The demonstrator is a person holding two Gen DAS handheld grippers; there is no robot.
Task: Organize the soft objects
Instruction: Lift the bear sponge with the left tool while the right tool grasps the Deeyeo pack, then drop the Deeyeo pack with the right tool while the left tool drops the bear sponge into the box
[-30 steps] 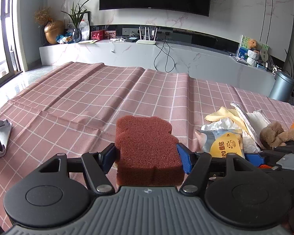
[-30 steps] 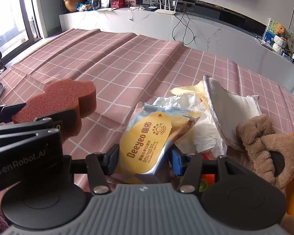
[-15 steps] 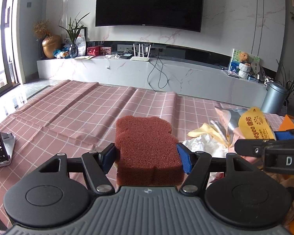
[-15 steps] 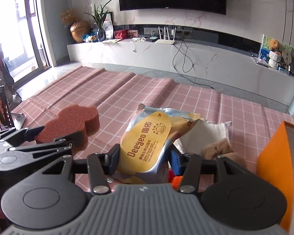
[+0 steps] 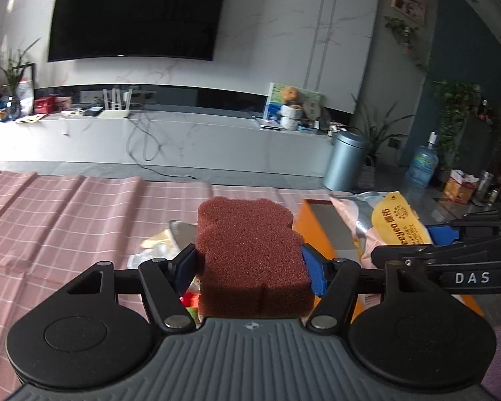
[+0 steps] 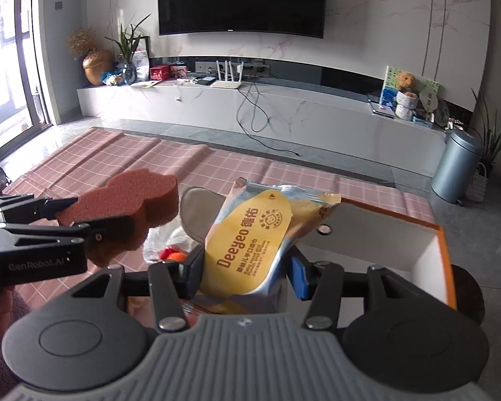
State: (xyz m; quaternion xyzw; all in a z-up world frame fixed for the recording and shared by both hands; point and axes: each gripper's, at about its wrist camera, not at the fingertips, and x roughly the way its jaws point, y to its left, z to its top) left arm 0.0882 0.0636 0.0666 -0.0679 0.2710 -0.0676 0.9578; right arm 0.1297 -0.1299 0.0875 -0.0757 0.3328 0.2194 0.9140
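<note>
while both hands hover: two soft things are carried off the cloth at once.
landmark: orange box [image 6: 377, 234], open-topped, white inside, at the right edge of the pink checked tablecloth [image 6: 117, 157].
right gripper [image 6: 243, 275]: clamped on the wipes pack [image 6: 250, 244], just over the box's near-left corner; pack's long axis runs up and away toward the box.
left gripper [image 5: 248, 272]: clamped on the brown sponge [image 5: 250, 254], left of the box, farther from it than the right.
deciding relation: box lies ahead and right of both claws; right hand is nearer, so its pack likely drops first.
leftovers: small pile [image 6: 170, 244] on the cloth, left of the box.
</note>
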